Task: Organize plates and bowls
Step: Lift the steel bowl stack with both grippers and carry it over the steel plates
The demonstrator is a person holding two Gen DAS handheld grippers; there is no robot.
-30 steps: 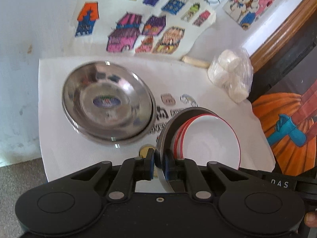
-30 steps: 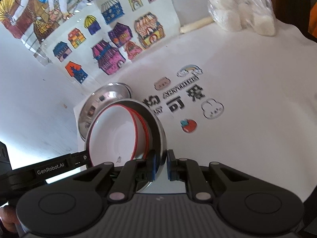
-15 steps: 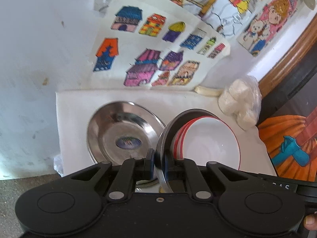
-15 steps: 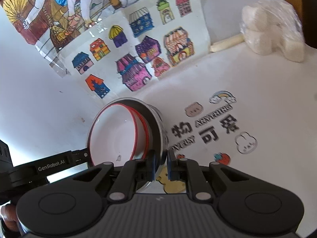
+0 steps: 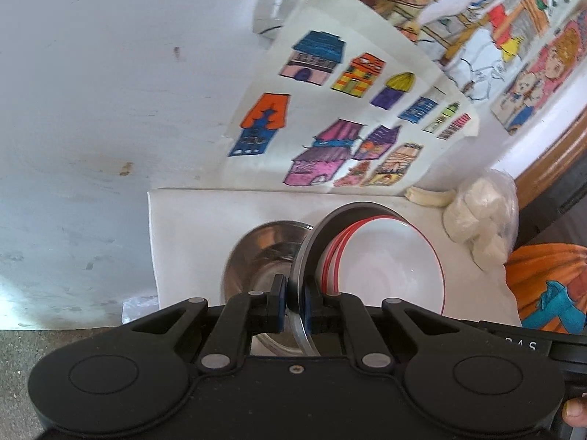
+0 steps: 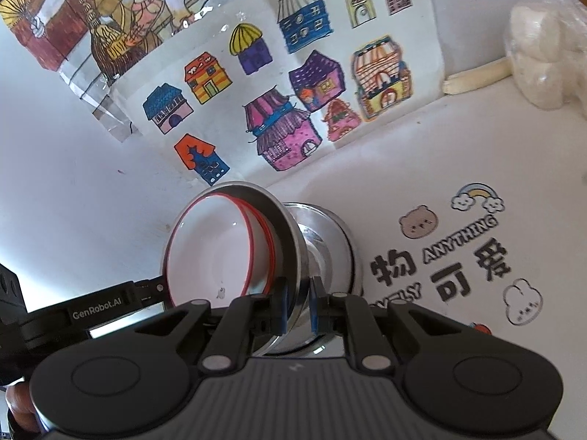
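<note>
Both grippers hold one stack from opposite sides: a steel bowl (image 5: 315,234) with white red-rimmed bowls (image 5: 385,267) nested inside. My left gripper (image 5: 294,306) is shut on the steel rim. My right gripper (image 6: 297,306) is shut on the opposite rim (image 6: 290,242), and the white bowls (image 6: 216,253) show to its left. The stack hangs just above a second pile of steel bowls (image 5: 256,256) on the white mat (image 5: 190,227), which also shows in the right wrist view (image 6: 330,245).
A wall with coloured house drawings (image 5: 330,128) stands close behind the mat. A plastic bag of white lumps (image 5: 480,220) and a cream stick (image 5: 429,196) lie at the back right. An orange pumpkin picture (image 5: 543,286) is at the right. The mat carries printed cartoon lettering (image 6: 458,256).
Both grippers have carried the held stack left and back towards the wall, over the steel bowls on the mat. The resting steel pile now lies partly hidden behind the held stack.
</note>
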